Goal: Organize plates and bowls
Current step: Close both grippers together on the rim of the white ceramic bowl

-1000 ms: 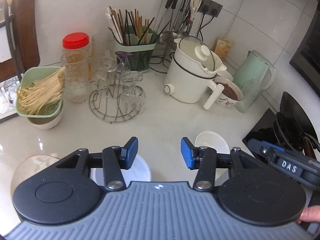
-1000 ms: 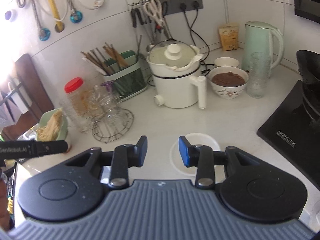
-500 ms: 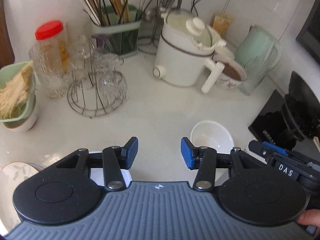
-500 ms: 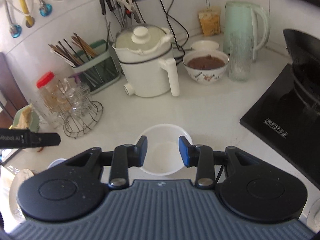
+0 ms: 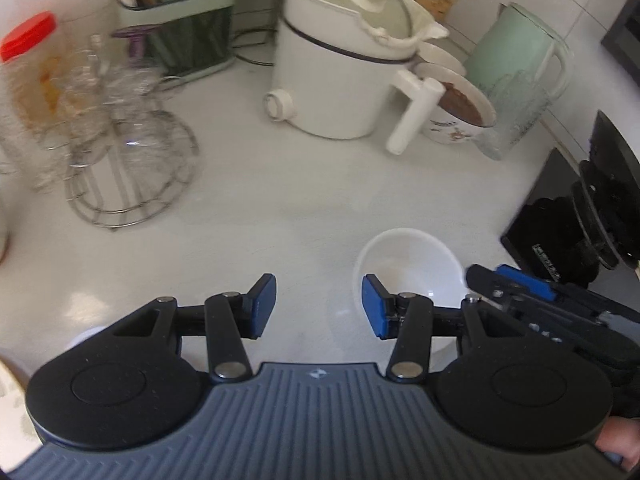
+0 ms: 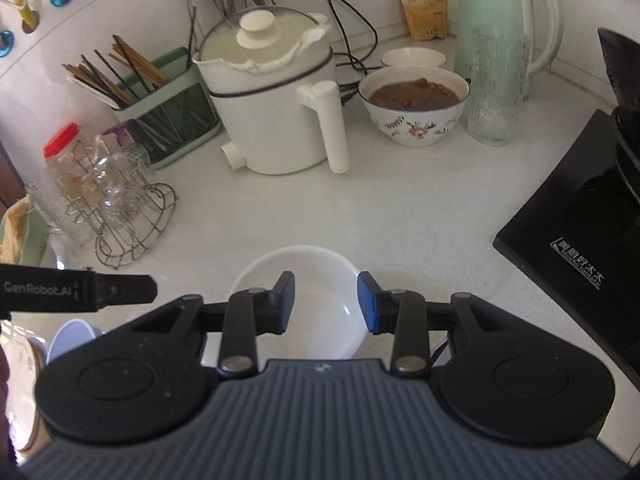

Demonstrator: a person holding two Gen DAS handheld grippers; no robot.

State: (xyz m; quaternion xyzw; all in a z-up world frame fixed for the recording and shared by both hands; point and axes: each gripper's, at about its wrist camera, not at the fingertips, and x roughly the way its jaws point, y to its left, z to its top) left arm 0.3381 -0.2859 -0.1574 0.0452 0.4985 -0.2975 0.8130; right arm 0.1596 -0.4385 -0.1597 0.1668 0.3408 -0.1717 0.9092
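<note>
Soft daylight, motion blur, fisheye-bent edges.

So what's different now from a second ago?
Both tools have come down and forward toward the counter. The right tool now hangs over the empty white bowl, jaws apart, nothing gripped. The left tool is over bare counter beside it. Nothing was picked up; the bowl, pot and glass rack stayed put.

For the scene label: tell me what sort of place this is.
A home kitchen counter, most likely. A white electric cooking pot sits by a holder of chopsticks, a black cooktop lies at the counter's right, and a patterned bowl of brown food stands near a pale green kettle.
</note>
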